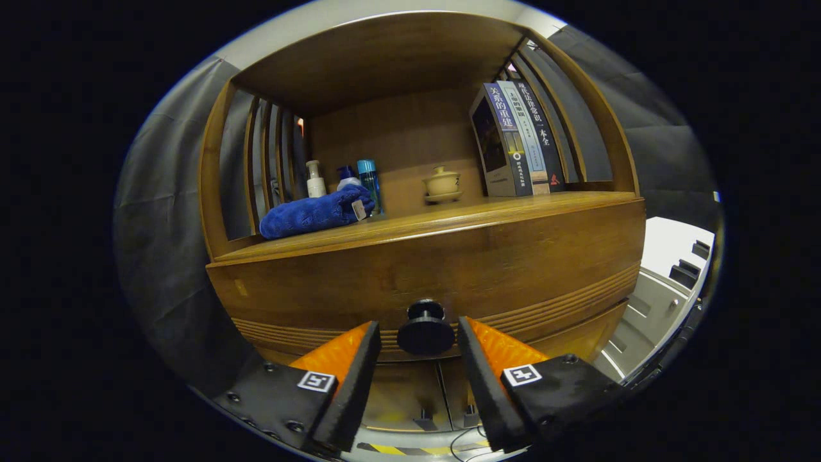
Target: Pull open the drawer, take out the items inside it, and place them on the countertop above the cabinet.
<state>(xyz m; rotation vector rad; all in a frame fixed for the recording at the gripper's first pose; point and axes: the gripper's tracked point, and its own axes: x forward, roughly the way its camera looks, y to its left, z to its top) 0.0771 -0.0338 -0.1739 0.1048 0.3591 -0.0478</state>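
Observation:
A wooden cabinet's drawer front (436,263) lies close ahead, with a round black knob (425,330) low at its middle. My gripper (418,350) is open, and the knob sits between the two fingers near their tips, with a small gap on each side. The drawer looks closed, so its contents are hidden. Above it runs the wooden countertop (449,221), under a shelf hood.
On the countertop lie a folded blue towel (314,215), three small bottles (346,179), a lidded tea cup on a saucer (441,185) and a few upright books (516,138). Slatted wooden sides close both ends. Lower cabinet doors (410,398) show beneath the drawer.

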